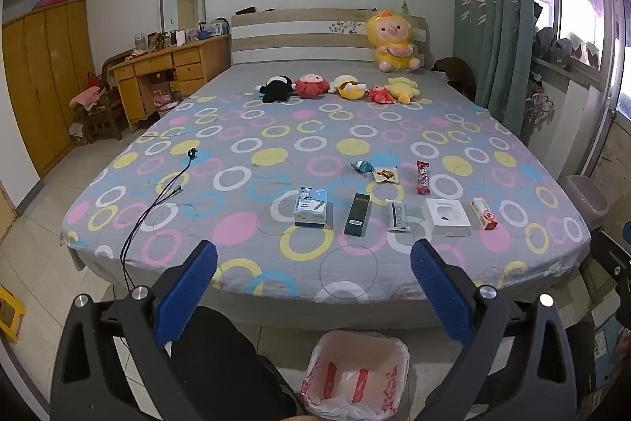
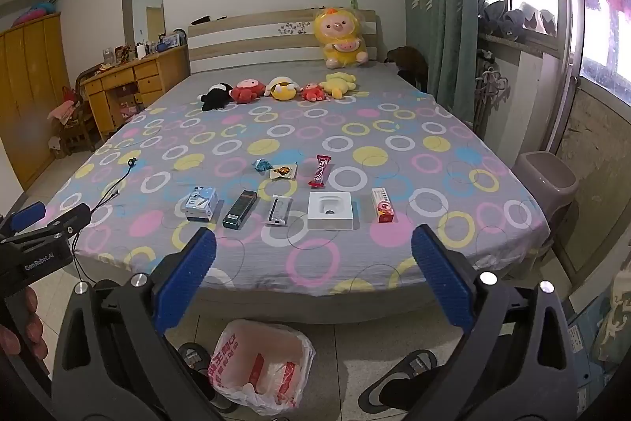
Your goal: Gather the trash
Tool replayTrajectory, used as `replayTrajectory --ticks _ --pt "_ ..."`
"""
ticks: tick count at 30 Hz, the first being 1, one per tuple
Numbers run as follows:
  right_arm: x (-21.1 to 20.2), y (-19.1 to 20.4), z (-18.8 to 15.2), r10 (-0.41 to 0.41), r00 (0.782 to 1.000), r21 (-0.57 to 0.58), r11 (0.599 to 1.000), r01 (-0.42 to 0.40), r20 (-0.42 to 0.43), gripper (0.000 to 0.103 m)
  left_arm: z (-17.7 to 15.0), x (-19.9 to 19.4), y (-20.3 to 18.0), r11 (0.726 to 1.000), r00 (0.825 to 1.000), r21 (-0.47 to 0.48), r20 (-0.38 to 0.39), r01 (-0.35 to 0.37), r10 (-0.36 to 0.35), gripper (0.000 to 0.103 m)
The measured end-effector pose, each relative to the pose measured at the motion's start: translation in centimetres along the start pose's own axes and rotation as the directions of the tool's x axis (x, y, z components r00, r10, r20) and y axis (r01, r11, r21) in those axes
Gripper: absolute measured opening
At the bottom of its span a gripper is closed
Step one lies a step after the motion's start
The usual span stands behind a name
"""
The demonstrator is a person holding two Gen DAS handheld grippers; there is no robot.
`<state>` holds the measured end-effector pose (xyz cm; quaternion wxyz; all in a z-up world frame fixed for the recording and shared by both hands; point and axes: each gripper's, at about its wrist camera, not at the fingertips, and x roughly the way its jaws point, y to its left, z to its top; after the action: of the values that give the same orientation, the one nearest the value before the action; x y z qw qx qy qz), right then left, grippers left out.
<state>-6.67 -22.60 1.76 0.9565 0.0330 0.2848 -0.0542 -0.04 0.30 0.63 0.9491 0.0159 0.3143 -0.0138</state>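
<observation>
Eight pieces of trash lie on the grey circle-patterned bed, ahead of both claws: a pale blue box, dark green carton, white sachet, flat white square box, red-and-white carton, red candy bar, blue crumpled wrapper and small snack packet. Left claw and right claw both gape wide, empty. Below them sits a bag-lined bin.
</observation>
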Motion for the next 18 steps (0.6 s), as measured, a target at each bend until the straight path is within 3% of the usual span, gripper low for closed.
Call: replayTrajectory --ticks 18 --pt "-0.03 -0.12 0.08 0.002 1.0 0.0 1.0 -0.002 0.0 0.097 -0.02 -0.04 0.12 1.0 1.0 0.002 0.005 -0.004 0.004 0.096"
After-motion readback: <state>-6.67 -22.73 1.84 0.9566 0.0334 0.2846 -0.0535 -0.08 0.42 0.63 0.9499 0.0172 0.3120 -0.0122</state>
